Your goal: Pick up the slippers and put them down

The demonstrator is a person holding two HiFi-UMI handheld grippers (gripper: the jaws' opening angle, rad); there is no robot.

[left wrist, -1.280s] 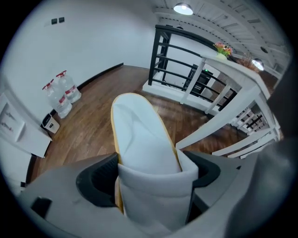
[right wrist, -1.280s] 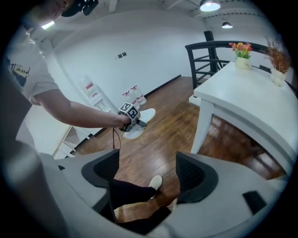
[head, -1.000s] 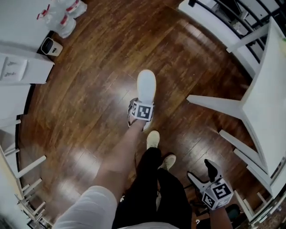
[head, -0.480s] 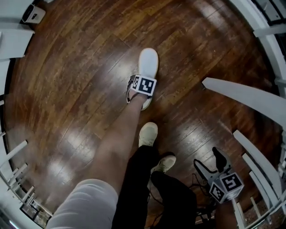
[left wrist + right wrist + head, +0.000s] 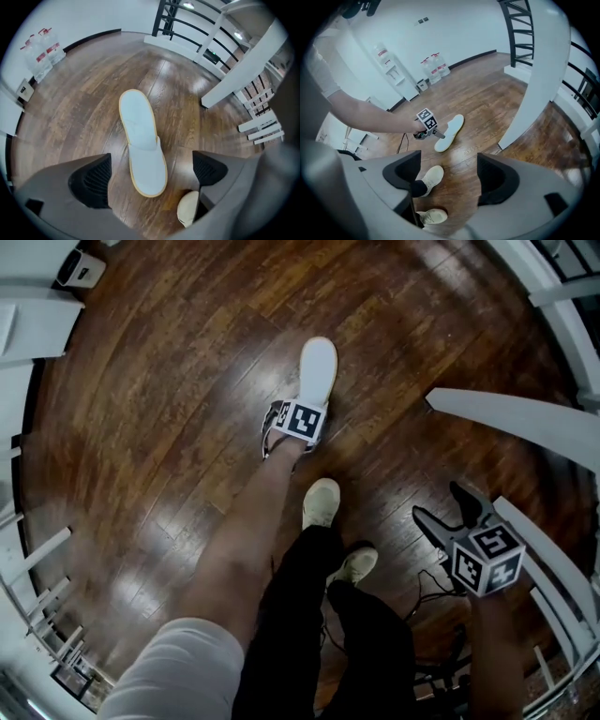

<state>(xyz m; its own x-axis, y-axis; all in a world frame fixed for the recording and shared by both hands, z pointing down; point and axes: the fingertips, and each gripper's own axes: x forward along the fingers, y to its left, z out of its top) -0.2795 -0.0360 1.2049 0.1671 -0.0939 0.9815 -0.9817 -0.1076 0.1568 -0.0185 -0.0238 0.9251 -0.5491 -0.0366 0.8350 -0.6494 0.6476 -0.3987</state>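
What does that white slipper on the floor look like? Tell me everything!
The flat white slipper looks like soft cloth, with a thin tan edge running round its sole. A white band covers its toe half, and the heel half is open. It lies flat, sole down, on the brown wooden floor, toe end nearest the left gripper. That gripper's jaws are opening on either side of the toe, and the pads are not pressing it. A cream shoe stands near the toe, apart from it.

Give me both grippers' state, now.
Left gripper: jaws opening, slipper between them, not gripped.
Right gripper: open, empty.
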